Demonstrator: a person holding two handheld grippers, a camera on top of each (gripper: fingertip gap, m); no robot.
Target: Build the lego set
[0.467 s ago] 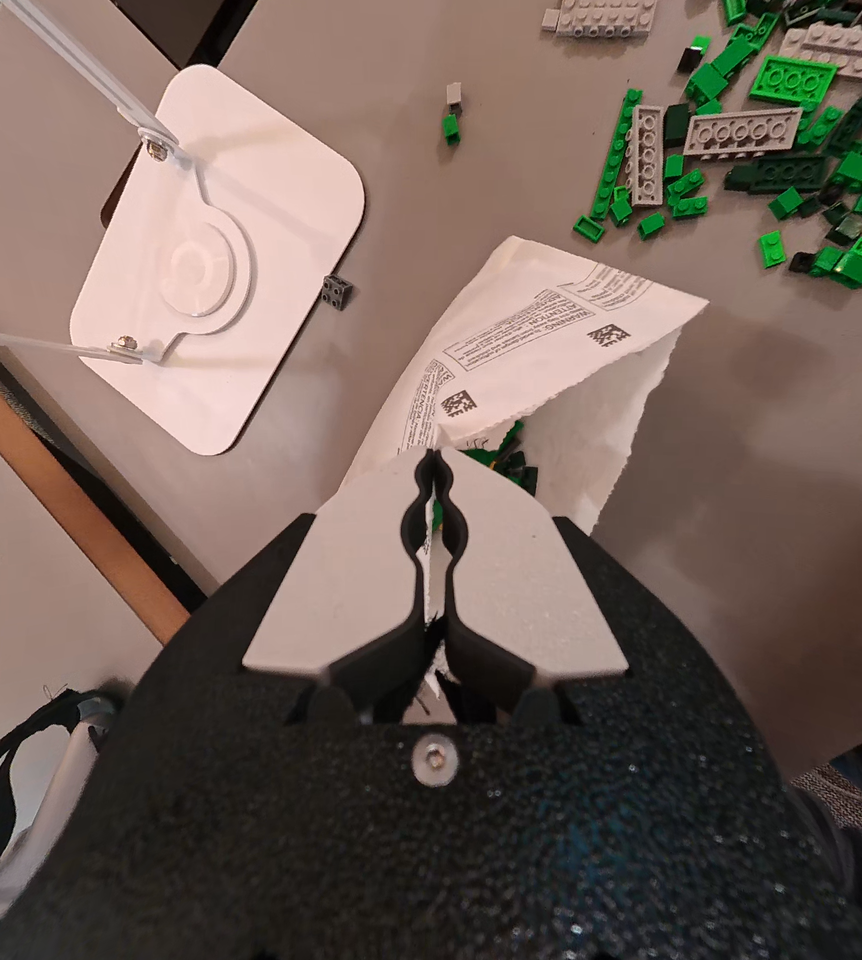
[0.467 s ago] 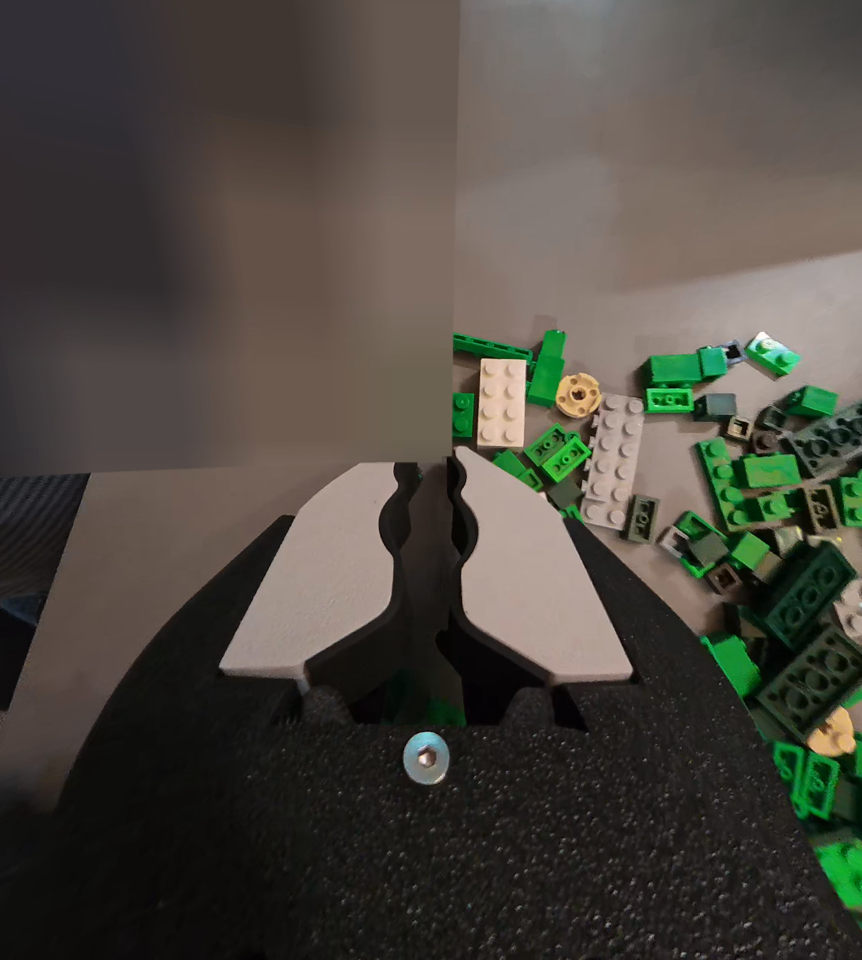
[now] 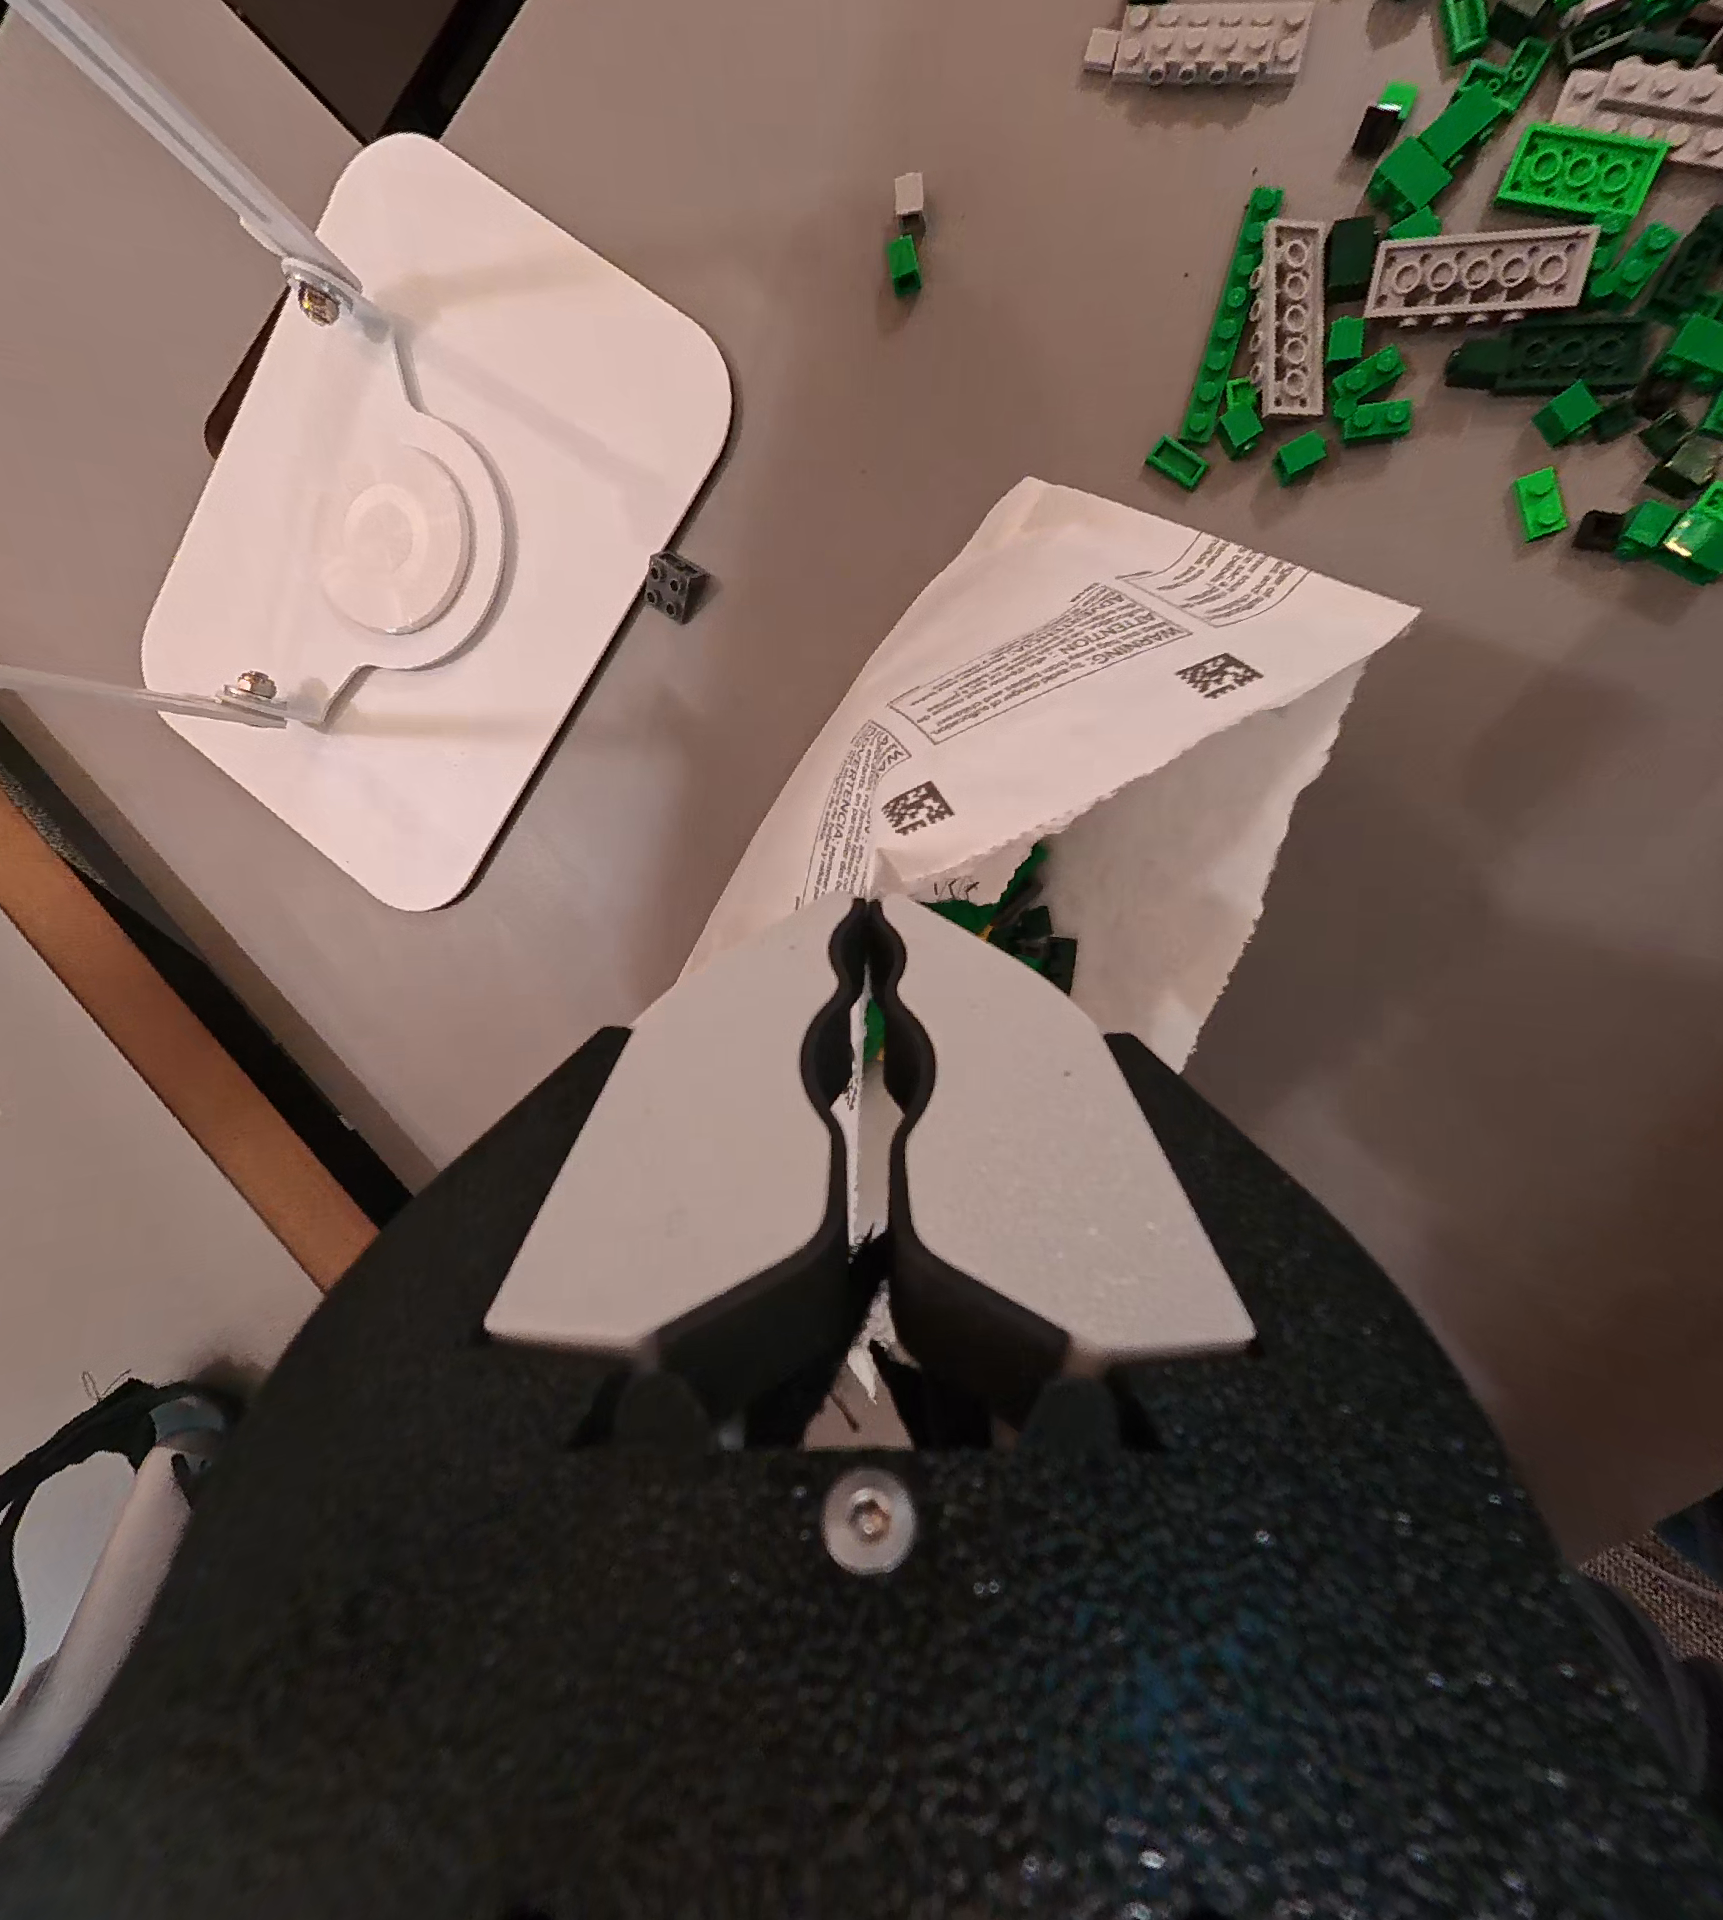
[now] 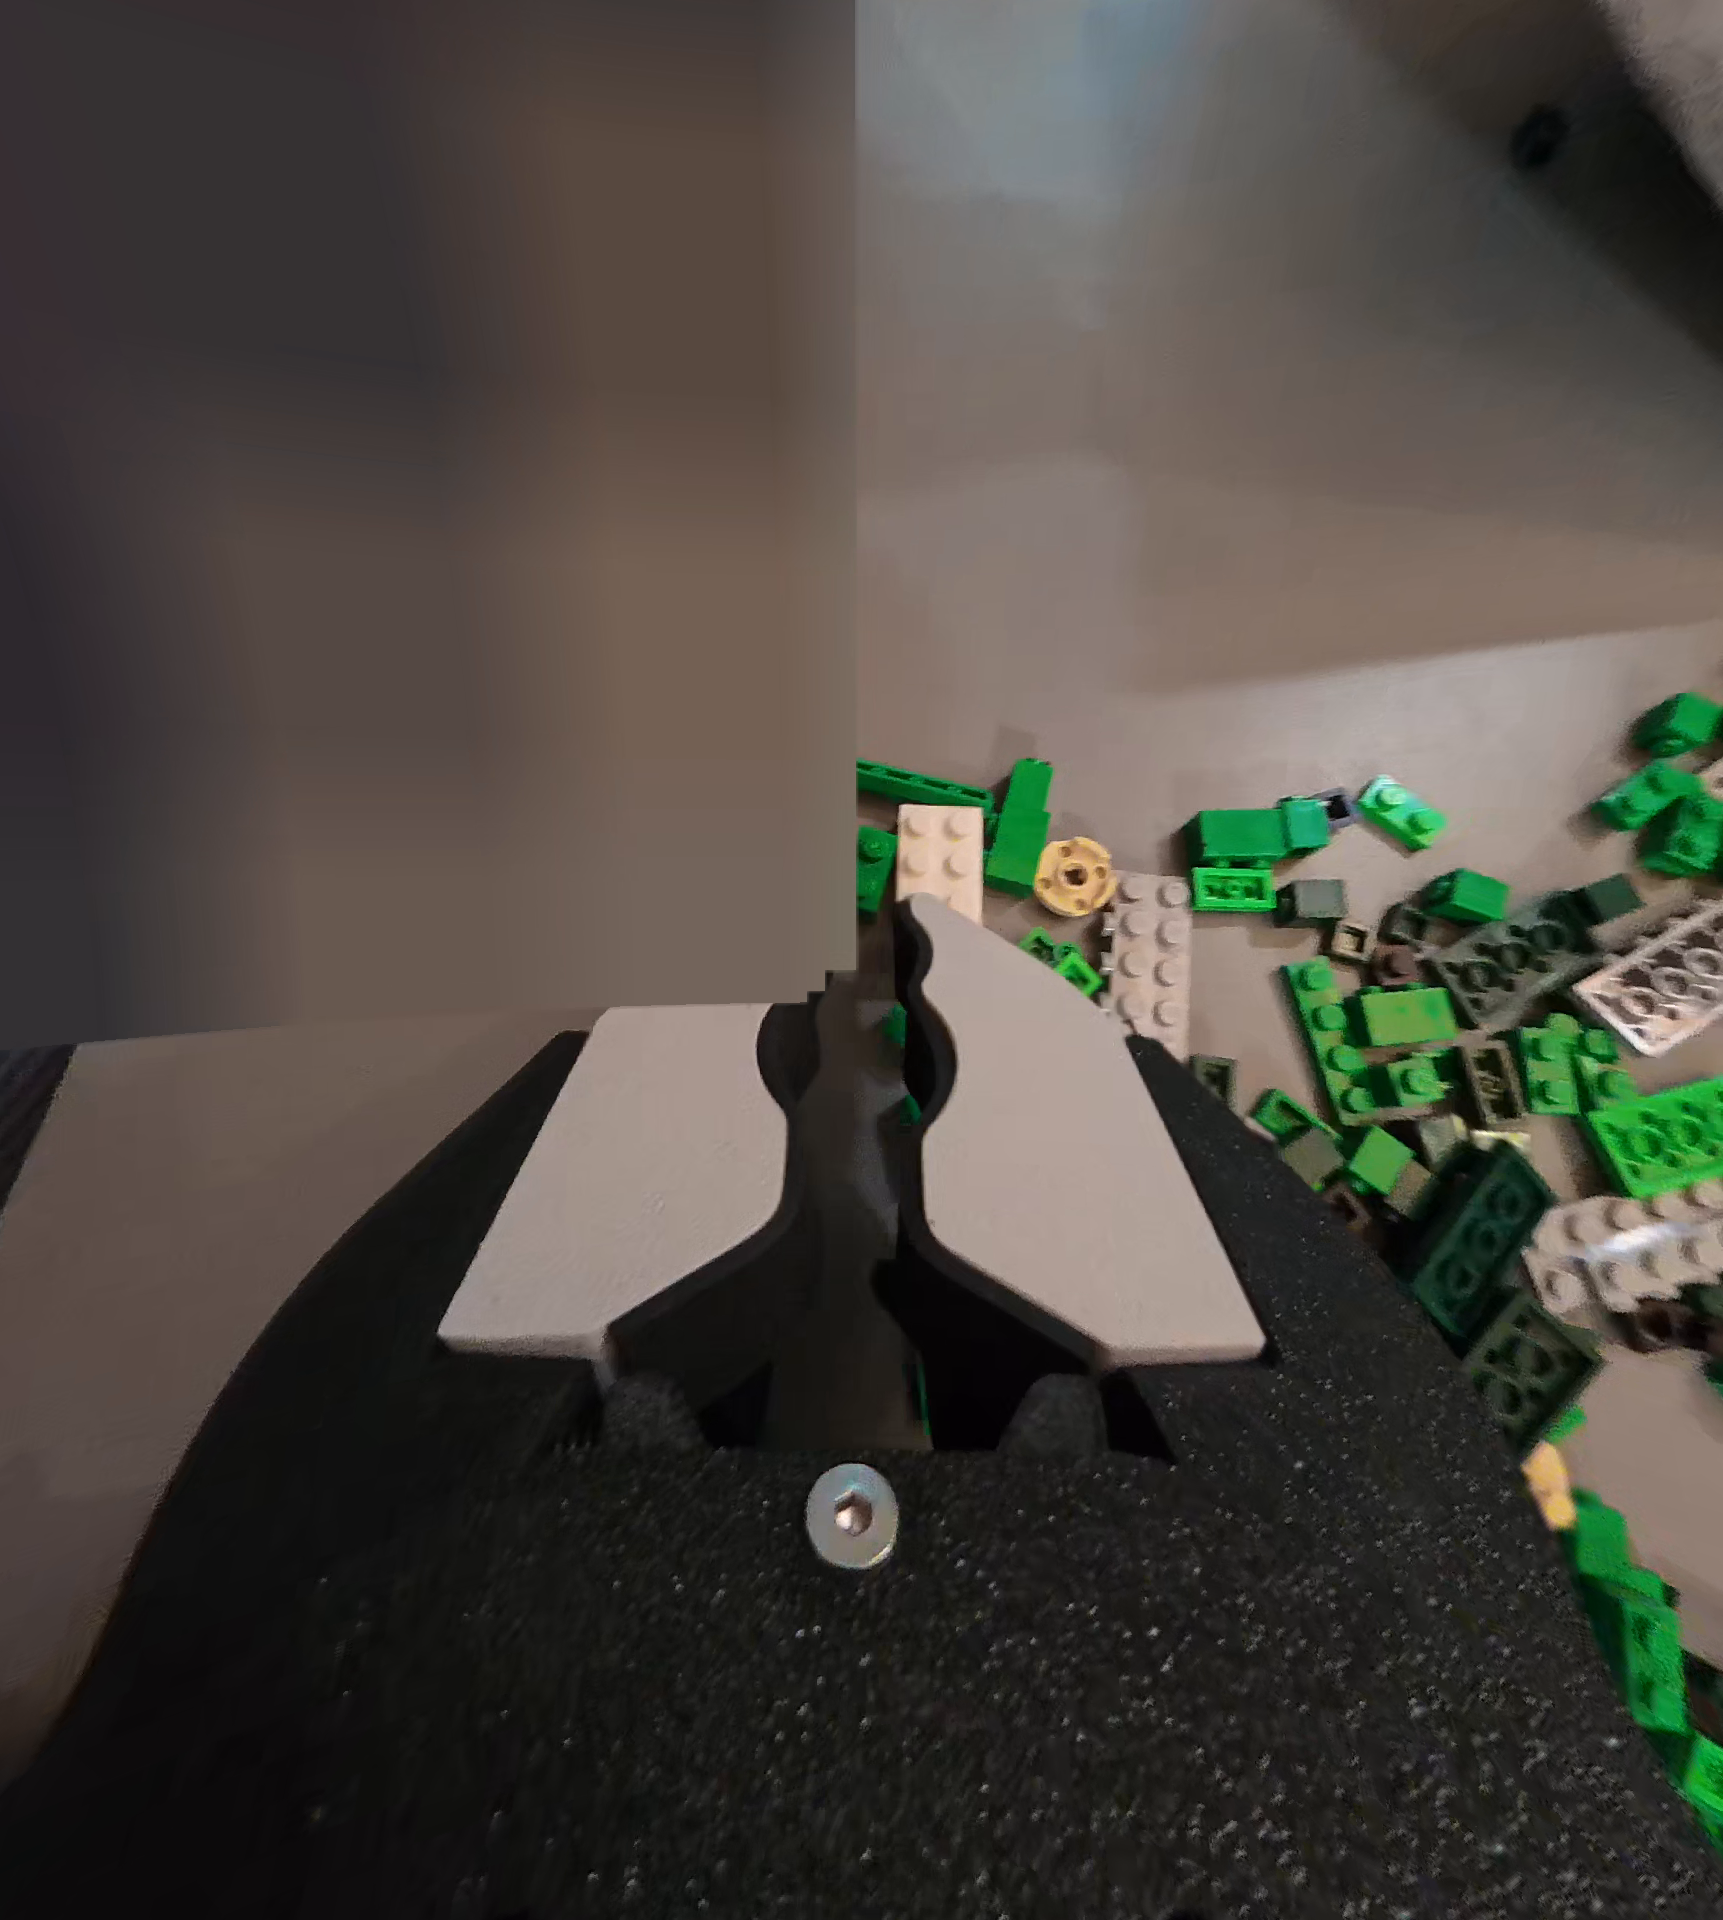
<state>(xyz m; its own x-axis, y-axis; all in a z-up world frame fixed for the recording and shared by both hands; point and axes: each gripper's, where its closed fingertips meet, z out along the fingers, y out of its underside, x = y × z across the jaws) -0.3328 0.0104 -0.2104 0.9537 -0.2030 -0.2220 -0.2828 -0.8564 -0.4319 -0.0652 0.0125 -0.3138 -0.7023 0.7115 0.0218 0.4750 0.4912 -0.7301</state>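
The left tongs [image 3: 867, 914] were pinched tight on the torn edge of a white paper bag [image 3: 1075, 717], which opened beyond the tips with green pieces [image 3: 1028, 925] showing inside. Past the bag, a white stand base [image 3: 483, 540] sat on the grey bench [image 3: 1459, 935] to the left with a small dark grey brick [image 3: 675, 587] touching its edge, and loose green and grey lego bricks [image 3: 1480, 281] lay scattered at the far right. The right tongs [image 4: 872, 982] stood nearly closed, a narrow slit between them, gripping nothing visible, with more bricks [image 4: 1459, 1039] spread near and right of them.
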